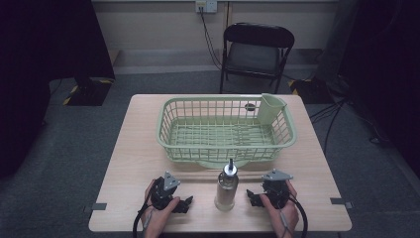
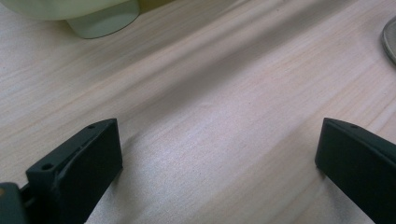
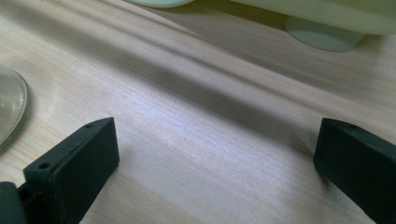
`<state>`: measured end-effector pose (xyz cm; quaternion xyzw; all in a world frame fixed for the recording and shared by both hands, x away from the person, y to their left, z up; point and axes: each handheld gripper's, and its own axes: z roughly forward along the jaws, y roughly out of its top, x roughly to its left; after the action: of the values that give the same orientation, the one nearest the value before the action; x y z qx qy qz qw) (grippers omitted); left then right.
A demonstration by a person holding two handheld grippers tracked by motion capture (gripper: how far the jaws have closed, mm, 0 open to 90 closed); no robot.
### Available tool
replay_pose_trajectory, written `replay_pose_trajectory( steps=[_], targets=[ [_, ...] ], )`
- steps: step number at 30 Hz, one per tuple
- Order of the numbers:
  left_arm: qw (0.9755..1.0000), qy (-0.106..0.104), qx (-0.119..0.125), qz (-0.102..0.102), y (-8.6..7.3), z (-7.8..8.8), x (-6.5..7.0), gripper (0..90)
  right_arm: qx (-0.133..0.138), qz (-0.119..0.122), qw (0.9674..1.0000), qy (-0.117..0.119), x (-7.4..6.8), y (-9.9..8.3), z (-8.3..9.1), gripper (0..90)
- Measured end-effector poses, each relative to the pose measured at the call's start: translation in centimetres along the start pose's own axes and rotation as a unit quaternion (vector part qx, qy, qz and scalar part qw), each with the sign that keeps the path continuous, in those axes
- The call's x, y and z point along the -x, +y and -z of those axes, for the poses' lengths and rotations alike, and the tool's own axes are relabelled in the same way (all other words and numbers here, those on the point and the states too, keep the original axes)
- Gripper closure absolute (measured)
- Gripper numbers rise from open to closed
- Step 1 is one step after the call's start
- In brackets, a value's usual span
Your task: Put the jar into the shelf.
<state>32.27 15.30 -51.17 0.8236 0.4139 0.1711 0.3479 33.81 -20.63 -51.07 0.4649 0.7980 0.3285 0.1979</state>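
While unlabelled, bottle [image 1: 226, 188] between 2 open grippers, left gripper [image 1: 184, 204], right gripper [image 1: 252, 198].

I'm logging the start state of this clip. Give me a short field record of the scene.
table: light wood
basket: green plastic dish basket, far half, with corner cup
bottle: glass dispenser bottle, upright, between the grippers
left gripper: open, on the table, apart from bottle
right gripper: open, on the table, apart from bottle
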Motion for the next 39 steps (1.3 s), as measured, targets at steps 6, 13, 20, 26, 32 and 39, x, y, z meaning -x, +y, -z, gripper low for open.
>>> replay_pose_trajectory(
  steps=[6,13,20,26,32,39],
  targets=[
    [1.0,0.0,0.0,0.001,0.0,0.0,0.0,0.3,0.0,0.0,1.0,0.0,0.0,0.0,0.0,0.0],
    [1.0,0.001,0.0,0.001,0.0,0.0,0.0,0.3,0.0,0.0,1.0,-0.001,0.0,0.0,0.0,0.0],
    [1.0,0.001,0.0,0.001,0.0,0.0,0.0,0.3,-0.004,0.006,1.0,0.004,-0.3,0.2,0.3,3.0],
    [1.0,0.003,0.0,0.004,0.0,0.0,0.1,0.3,0.017,0.007,0.9998,-0.003,-0.5,0.4,1.4,2.7],
    [0.9999,0.007,0.001,0.008,0.0,0.0,0.2,0.3,0.035,0.012,0.9993,0.001,-1.4,0.7,2.8,3.7],
    [0.9999,0.011,0.001,0.013,0.0,-0.1,0.3,0.3,0.06,0.007,0.9977,0.031,-2.3,0.6,4.1,5.0]
  ],
)
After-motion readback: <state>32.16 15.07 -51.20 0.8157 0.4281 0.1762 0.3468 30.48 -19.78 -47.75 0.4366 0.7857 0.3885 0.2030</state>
